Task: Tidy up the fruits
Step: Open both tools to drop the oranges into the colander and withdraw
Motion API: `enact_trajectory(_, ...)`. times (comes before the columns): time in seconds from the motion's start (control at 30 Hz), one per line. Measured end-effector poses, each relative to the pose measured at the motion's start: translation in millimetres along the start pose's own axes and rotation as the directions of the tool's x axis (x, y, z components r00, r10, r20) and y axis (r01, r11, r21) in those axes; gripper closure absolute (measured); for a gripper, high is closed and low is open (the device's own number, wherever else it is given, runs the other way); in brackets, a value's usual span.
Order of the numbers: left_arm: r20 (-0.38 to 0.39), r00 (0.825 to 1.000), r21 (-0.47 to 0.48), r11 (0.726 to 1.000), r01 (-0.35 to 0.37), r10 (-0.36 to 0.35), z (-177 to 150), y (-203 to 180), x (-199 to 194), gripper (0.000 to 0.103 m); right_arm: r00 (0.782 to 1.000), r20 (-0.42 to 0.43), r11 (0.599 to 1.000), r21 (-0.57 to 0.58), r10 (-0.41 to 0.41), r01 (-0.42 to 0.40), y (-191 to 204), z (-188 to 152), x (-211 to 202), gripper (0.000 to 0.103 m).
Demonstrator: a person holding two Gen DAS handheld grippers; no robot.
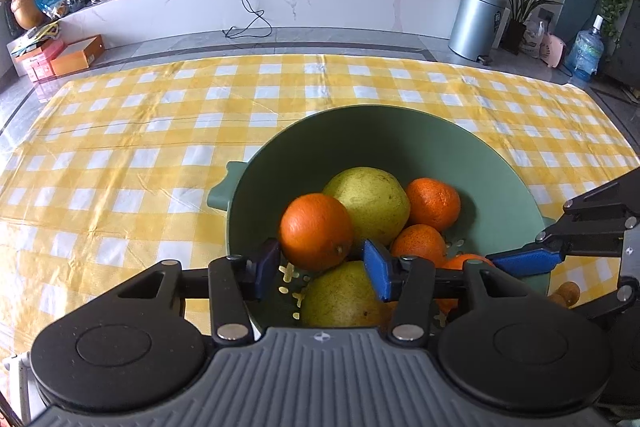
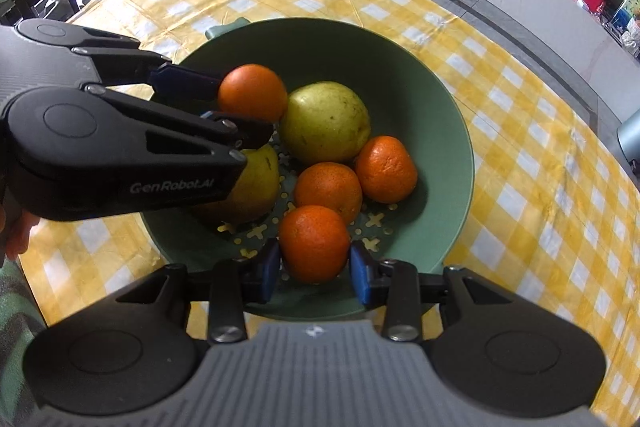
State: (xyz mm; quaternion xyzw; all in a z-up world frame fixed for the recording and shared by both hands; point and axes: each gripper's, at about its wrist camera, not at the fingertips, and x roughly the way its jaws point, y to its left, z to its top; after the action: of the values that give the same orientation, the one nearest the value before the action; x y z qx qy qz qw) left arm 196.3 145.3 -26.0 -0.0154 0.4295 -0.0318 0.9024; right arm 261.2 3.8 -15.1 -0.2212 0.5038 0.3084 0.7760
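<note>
Two blue-padded claws reach down into a green perforated bowl (image 2: 420, 99) on the table's yellow-and-white checked cloth (image 2: 540, 187). The left claw (image 1: 322, 263) stands partly spread around a dimpled orange (image 1: 316, 231), its pads near the peel; whether they press it cannot be told. The right claw (image 2: 314, 267) brackets another orange (image 2: 314, 243) at the bowl's near side, pads against its flanks. Two smooth yellow-green pears (image 2: 324, 123) and two more oranges (image 2: 386, 169) lie inside the bowl.

Your left hand-held gripper (image 1: 322, 269) tilts downward with its blue pads apart; your right hand-held gripper (image 2: 315, 269) angles steeply down, pads set narrowly.
</note>
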Motion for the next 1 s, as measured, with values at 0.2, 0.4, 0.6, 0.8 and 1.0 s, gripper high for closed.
enact_trajectory(0.2, 0.0, 1.0, 0.045, 0.999, 0.016, -0.016, -4.0, -5.1, -1.8, 0.036, 1.0, -0.006, 1.0, 0.002, -0.008, 0.008, -1.0, 0.6, -1.1, 0.068)
enact_trajectory(0.4, 0.024, 0.999, 0.037, 0.999, 0.035, -0.036, -2.3, -3.5, -12.3, 0.034, 0.999, 0.043, 1.0, 0.004, -0.006, 0.006, -1.7, -5.6, -18.1, 0.058)
enact_trajectory(0.6, 0.098, 0.992, 0.002, 0.997, 0.073, -0.073, 1.4, -0.4, -33.7, 0.033, 0.987, 0.158, 0.999, 0.042, -0.019, 0.013, -5.1, -21.1, -51.5, 0.049)
enact_trajectory(0.8, 0.15, 0.979, 0.056, 0.99, 0.127, -0.135, -1.9, -18.5, -57.0, 0.033, 0.953, 0.295, 0.991, 0.129, -0.07, 0.033, -13.3, -58.4, -85.2, 0.04)
enact_trajectory(1.0, 0.16, 0.964, 0.121, 0.974, 0.192, -0.21, -4.8, -41.8, -70.4, 0.033, 0.917, 0.367, 0.962, 0.268, -0.159, 0.059, -27.2, -107.2, -103.7, 0.04)
